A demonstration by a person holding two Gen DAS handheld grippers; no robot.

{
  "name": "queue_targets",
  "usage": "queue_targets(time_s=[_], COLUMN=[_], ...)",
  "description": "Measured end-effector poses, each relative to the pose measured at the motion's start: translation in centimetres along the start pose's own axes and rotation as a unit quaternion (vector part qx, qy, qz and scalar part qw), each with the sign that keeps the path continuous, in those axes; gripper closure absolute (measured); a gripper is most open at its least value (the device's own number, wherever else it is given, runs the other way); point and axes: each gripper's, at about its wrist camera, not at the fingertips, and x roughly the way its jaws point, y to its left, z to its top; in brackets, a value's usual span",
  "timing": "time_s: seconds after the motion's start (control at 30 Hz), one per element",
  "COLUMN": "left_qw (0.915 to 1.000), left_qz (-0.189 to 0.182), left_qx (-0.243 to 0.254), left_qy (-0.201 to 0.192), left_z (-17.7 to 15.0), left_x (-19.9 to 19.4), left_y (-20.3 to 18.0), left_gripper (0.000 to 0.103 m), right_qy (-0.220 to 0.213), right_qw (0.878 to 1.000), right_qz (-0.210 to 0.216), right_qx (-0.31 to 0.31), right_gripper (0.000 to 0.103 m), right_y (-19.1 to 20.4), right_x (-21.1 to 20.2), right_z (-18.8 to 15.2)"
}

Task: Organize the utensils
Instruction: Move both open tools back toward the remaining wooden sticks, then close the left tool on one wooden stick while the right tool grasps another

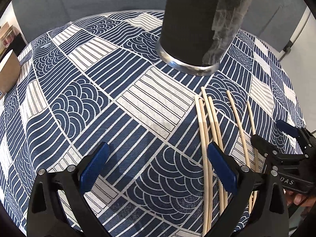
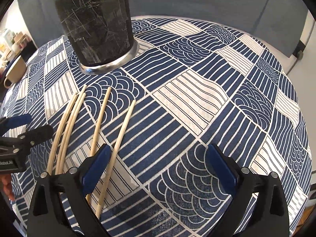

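Observation:
Several pale wooden chopsticks [image 1: 212, 118] lie loose on the blue and white patterned tablecloth [image 1: 118, 98], fanned out in front of a tall dark cylindrical holder [image 1: 189, 29] with a metal base ring. My left gripper [image 1: 158, 158] is open over bare cloth, and its right finger [image 1: 221, 165] hangs over the leftmost sticks. My right gripper [image 2: 158, 158] stands wide open with nothing between its fingers. Its left finger [image 2: 94, 167] covers the near ends of two chopsticks [image 2: 122, 130]. The holder [image 2: 94, 25] stands at the upper left. Each gripper shows in the other's view: right [image 1: 274, 136], left [image 2: 29, 125].
A beige cup [image 2: 15, 71] stands at the table's left edge, also seen as a beige cup [image 1: 8, 75] in the left wrist view. A grey wall rises behind the table. A hand [image 1: 298, 197] holds the right gripper at the lower right.

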Motion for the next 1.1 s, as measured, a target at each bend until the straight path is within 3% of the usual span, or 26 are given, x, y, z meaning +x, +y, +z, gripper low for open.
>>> queue_targets(time_s=[0.33,0.57,0.7,0.97,1.07,1.1], left_qw=[0.9995,0.9994,0.9966,0.9981,0.9981,0.9982], left_qz=[0.026,0.034,0.082,0.056,0.055,0.055], left_qx=[0.014,-0.003,0.005,0.005,0.005,0.003], left_qy=[-0.009,0.0,0.006,0.024,0.026,0.026], left_z=[-0.1,0.1,0.2,-0.1,-0.5,-0.6], left_x=[0.3,0.2,0.5,0.4,0.1,0.0], left_y=[-0.4,-0.1,-1.4,1.0,2.3,2.8], left_gripper=[0.004,0.004,0.004,0.004,0.004,0.005], right_qy=[-0.007,-0.003,0.01,0.044,0.048,0.047], right_qw=[1.0,1.0,0.999,0.999,0.999,0.999], right_qz=[-0.002,-0.01,-0.017,-0.013,-0.012,-0.012], right_qx=[0.002,0.017,0.031,0.022,0.02,0.019], right_gripper=[0.009,0.008,0.008,0.009,0.018,0.028], right_y=[-0.1,-0.1,0.0,-0.3,-0.6,-0.7], right_x=[-0.2,-0.3,-0.2,-0.2,-0.6,-0.8], right_z=[-0.4,-0.6,-0.4,-0.3,-0.5,-0.5])
